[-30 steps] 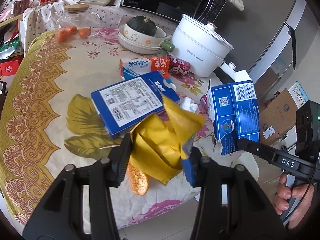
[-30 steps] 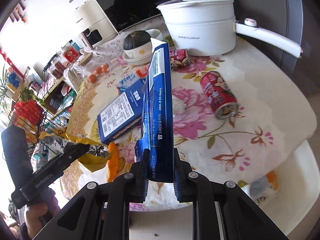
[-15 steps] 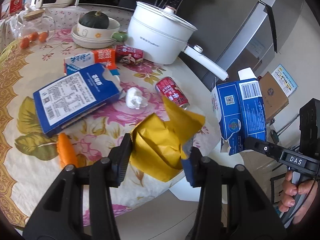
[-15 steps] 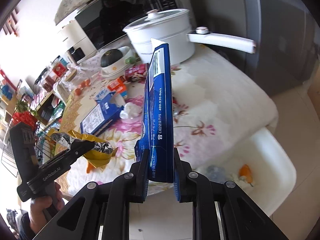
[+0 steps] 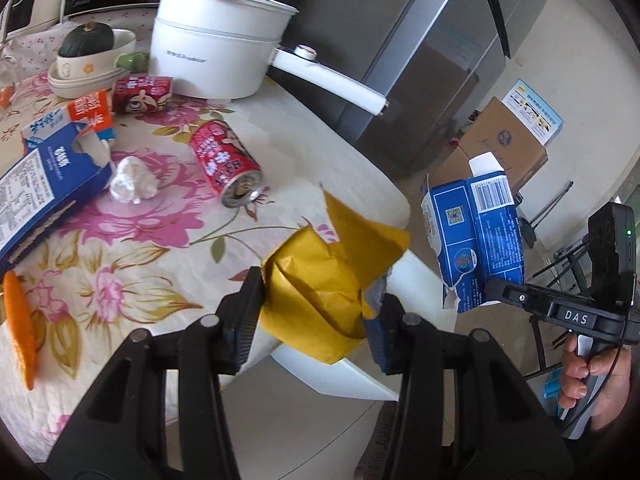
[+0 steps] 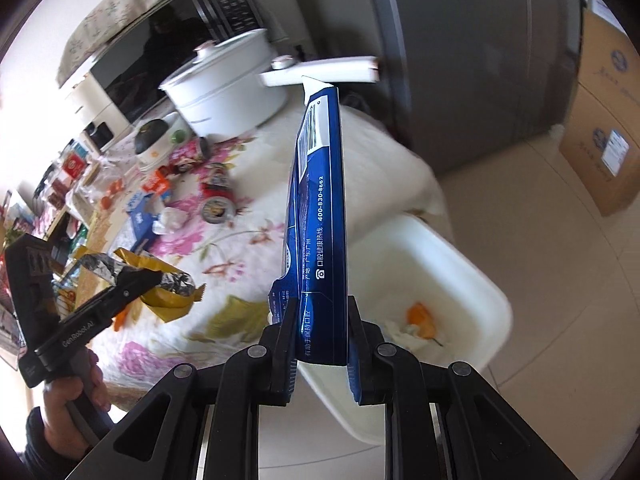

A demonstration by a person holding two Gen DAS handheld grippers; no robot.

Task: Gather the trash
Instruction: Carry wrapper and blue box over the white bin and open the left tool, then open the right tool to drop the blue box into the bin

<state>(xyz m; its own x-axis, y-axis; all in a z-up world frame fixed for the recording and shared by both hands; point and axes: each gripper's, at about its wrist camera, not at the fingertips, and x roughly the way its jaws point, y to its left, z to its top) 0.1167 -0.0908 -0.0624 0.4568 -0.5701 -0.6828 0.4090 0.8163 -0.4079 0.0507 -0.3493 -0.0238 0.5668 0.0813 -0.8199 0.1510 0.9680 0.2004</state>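
Note:
My left gripper point(image 5: 312, 312) is shut on a crumpled yellow snack bag point(image 5: 332, 280), held over the table's edge; the bag also shows in the right wrist view point(image 6: 160, 284). My right gripper point(image 6: 322, 344) is shut on a flattened blue carton point(image 6: 320, 220), held upright above a white bin point(image 6: 472, 280) on the floor beside the table. The carton also shows in the left wrist view point(image 5: 476, 236). The bin holds orange peel and white scraps.
On the flowered tablecloth point(image 5: 160, 240) lie a red can point(image 5: 224, 160), a second red can point(image 5: 140, 94), a white tissue ball point(image 5: 132, 180), blue boxes point(image 5: 44, 184) and an orange carrot piece point(image 5: 20, 320). A white pot point(image 5: 216, 52) stands behind. Cardboard boxes point(image 6: 600, 120) stand by the fridge.
Both grippers have swung right, away from the table's middle, carrying the bag and the carton. The white bin has come into full view under the right gripper.

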